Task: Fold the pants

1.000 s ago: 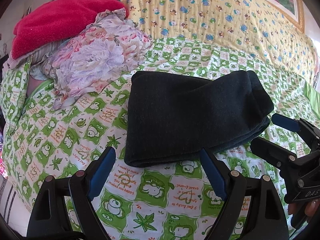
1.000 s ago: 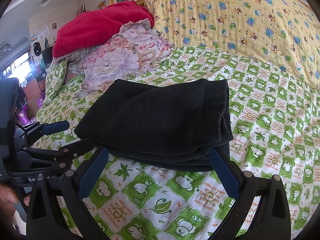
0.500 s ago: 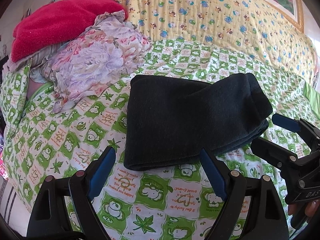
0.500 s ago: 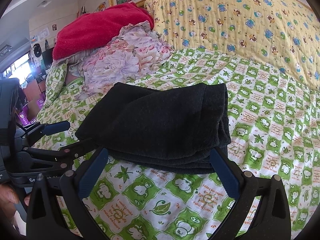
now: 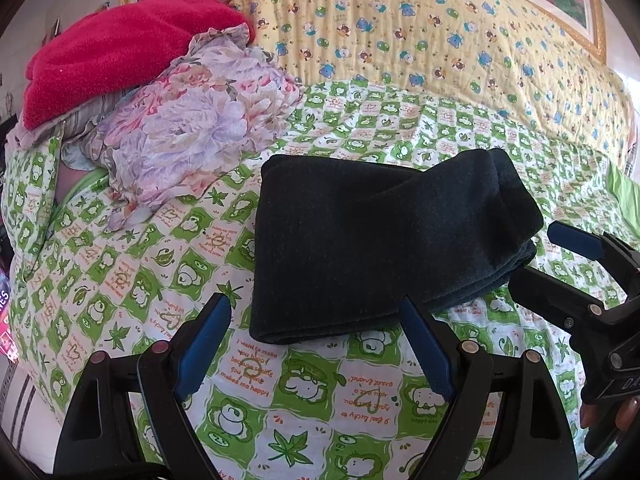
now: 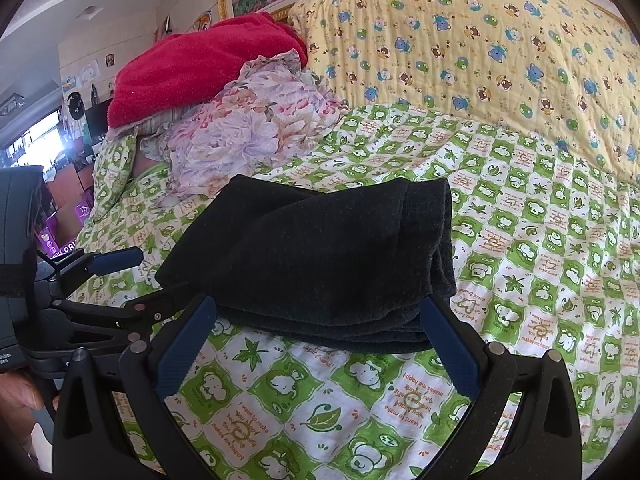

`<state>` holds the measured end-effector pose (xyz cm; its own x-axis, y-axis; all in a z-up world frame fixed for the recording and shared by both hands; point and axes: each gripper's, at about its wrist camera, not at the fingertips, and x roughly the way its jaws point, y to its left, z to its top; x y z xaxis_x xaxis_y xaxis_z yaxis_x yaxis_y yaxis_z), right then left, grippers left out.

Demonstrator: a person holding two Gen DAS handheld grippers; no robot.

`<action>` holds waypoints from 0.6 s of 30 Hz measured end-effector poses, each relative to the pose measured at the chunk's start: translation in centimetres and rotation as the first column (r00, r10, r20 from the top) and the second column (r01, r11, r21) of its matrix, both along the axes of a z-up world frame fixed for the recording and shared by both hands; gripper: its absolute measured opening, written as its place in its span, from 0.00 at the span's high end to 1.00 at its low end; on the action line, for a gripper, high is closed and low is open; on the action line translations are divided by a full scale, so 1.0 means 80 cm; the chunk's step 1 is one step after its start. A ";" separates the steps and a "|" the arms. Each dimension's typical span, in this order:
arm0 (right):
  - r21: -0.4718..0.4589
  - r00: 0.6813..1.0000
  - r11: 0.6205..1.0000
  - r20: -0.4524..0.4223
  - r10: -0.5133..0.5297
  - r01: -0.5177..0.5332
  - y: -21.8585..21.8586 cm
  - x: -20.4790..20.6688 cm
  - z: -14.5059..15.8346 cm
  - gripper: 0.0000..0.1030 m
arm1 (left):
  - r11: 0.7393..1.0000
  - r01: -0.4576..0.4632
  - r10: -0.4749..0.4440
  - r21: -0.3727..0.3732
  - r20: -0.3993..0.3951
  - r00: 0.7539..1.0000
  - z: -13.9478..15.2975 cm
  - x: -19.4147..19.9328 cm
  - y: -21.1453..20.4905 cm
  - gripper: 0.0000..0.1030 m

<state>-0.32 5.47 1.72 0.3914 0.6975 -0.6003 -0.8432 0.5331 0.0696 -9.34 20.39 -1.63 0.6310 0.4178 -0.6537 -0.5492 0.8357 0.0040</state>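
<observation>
Fingers (image 5: 424, 344) of both your grippers are spread wide and empty just short of the folded pants (image 5: 376, 240), so nudging its loose near edge could undo the stack.

Left gripper (image 5: 316, 344): black plastic frame, blue ribbed pads (image 5: 204, 350), round silver rivets. Right gripper (image 6: 320, 346): same build; white lettering partly visible on its body.

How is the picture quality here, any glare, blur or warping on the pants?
Left wrist view: bright even daylight, sharp, the dark pants show little fabric detail, fisheye bends the bed's edges. Right wrist view: the window at far left is blown out, pants nearly black, corners vignetted.
</observation>
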 end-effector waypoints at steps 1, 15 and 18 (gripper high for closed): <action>0.001 1.000 1.000 0.001 0.000 0.000 0.000 0.000 0.000 0.01 | 1.000 -0.001 0.001 0.000 0.001 1.000 0.000 -0.001 0.000 0.16; 0.015 1.000 1.000 0.015 -0.004 0.004 0.002 -0.002 0.008 0.01 | 0.999 -0.010 0.009 0.033 0.033 0.999 0.014 0.001 0.000 0.16; 0.018 1.000 1.000 0.005 -0.011 0.011 0.002 0.002 0.008 0.01 | 0.999 -0.007 0.005 0.038 0.039 0.999 0.016 0.002 0.000 0.16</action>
<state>-0.16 5.62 2.33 0.4026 0.7037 -0.5854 -0.8375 0.5413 0.0748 -9.19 20.36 -0.36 0.6529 0.4459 -0.6123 -0.5546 0.8320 0.0145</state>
